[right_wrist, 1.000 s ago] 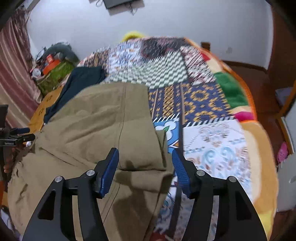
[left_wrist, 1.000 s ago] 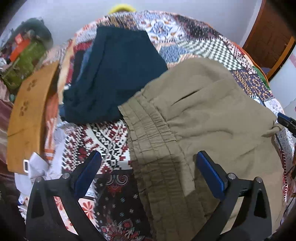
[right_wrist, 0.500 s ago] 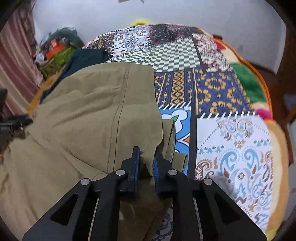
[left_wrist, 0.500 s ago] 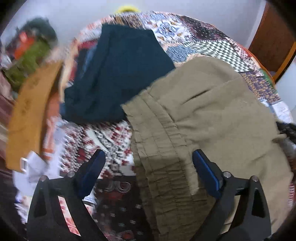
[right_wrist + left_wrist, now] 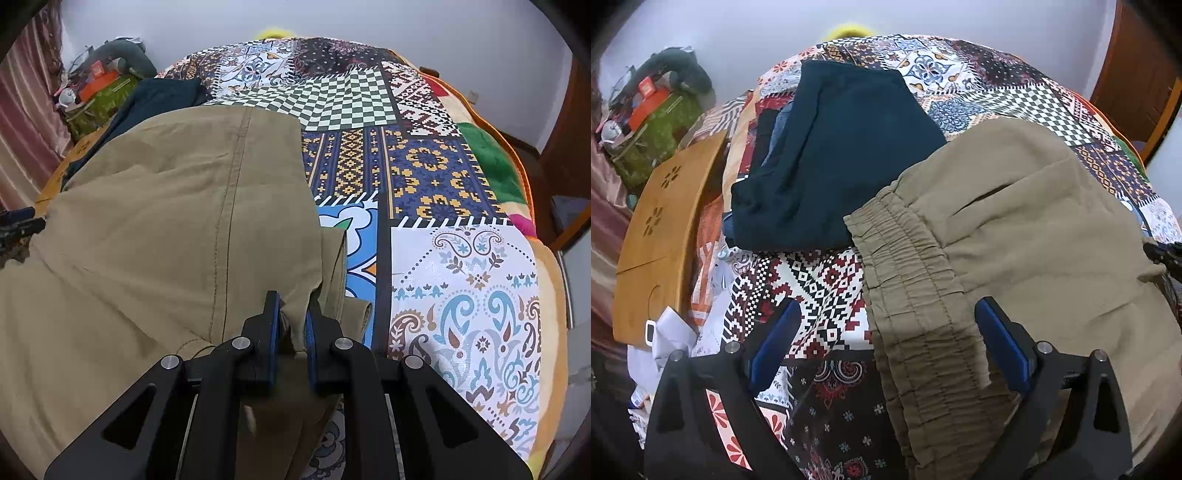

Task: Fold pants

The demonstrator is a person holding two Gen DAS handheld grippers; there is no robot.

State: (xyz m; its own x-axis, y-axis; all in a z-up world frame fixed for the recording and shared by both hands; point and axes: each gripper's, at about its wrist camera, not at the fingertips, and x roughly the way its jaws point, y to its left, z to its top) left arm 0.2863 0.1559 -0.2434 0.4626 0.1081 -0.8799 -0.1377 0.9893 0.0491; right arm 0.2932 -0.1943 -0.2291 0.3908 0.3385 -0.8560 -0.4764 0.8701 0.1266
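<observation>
Now we see the khaki pants (image 5: 155,236) spread across the patchwork bedspread (image 5: 443,177). Our right gripper (image 5: 291,317) pinches a fold of their cloth at the pants' right edge. Our left gripper (image 5: 886,343) hangs wide apart above the elastic waistband (image 5: 916,295), one finger (image 5: 1001,343) over the band, the other (image 5: 775,339) over bare bedspread. Beyond the waistband lie dark navy clothes (image 5: 842,155), folded and touching it.
</observation>
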